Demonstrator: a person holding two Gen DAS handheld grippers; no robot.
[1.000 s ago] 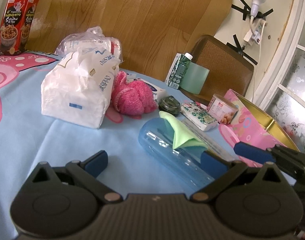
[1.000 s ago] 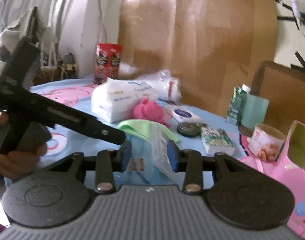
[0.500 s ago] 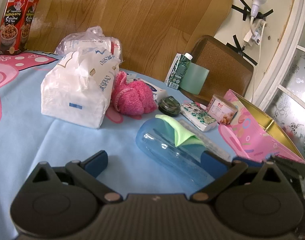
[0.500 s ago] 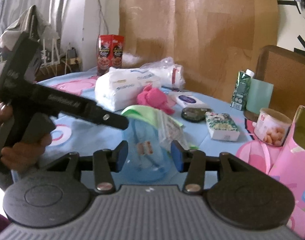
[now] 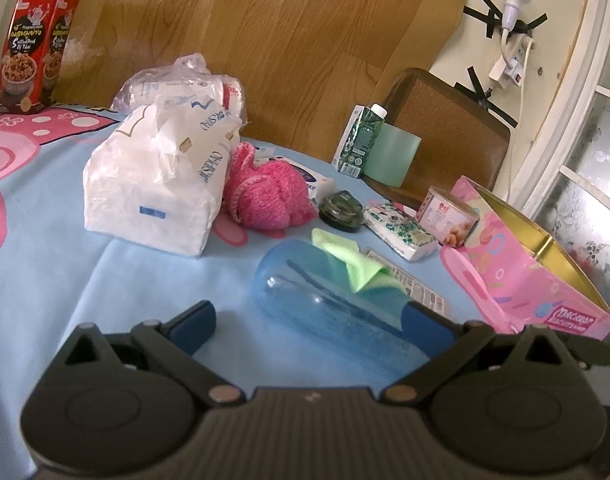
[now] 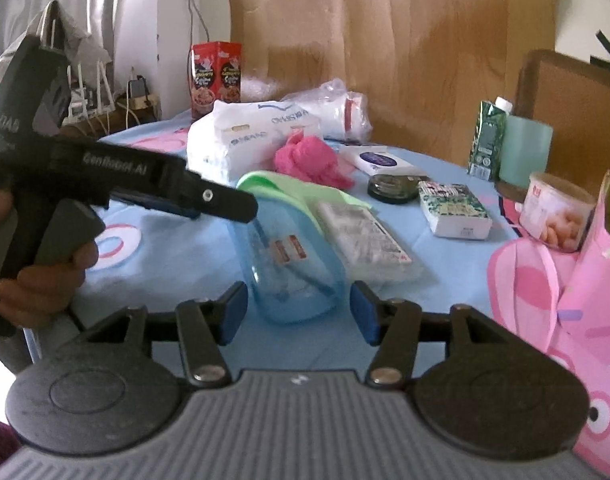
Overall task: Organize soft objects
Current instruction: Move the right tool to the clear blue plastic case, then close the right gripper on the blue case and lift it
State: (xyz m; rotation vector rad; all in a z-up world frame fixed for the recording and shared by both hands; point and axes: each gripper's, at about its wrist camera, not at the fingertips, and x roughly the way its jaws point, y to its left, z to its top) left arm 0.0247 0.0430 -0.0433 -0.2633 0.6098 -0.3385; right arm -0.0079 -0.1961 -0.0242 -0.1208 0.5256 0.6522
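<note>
A clear blue container (image 5: 325, 300) lies on its side on the blue tablecloth, with a green cloth (image 5: 347, 262) draped over its far end. My left gripper (image 5: 309, 326) is open wide, with the container's near end between its fingers; only the right pad is close to it. Seen from the right wrist, my right gripper (image 6: 299, 314) has its jaws opening around the container (image 6: 293, 264), and the pads stand clear of its sides. A pink fluffy cloth (image 5: 265, 200) lies beyond, beside a white tissue pack (image 5: 157, 184). A hand holds the left gripper (image 6: 221, 210) at the left.
A pink tin box (image 5: 545, 280) stands open at the right. A flat wipes packet (image 6: 365, 240), a patterned tissue pack (image 6: 453, 208), a dark round tin (image 6: 393, 188), a small can (image 6: 557, 216), a green carton (image 6: 487, 140) and a red box (image 6: 215, 74) crowd the far side.
The right gripper's jaws have spread wider and now stand around the blue container. Its finger has left the right edge of the left wrist view. The container has shifted slightly left.
</note>
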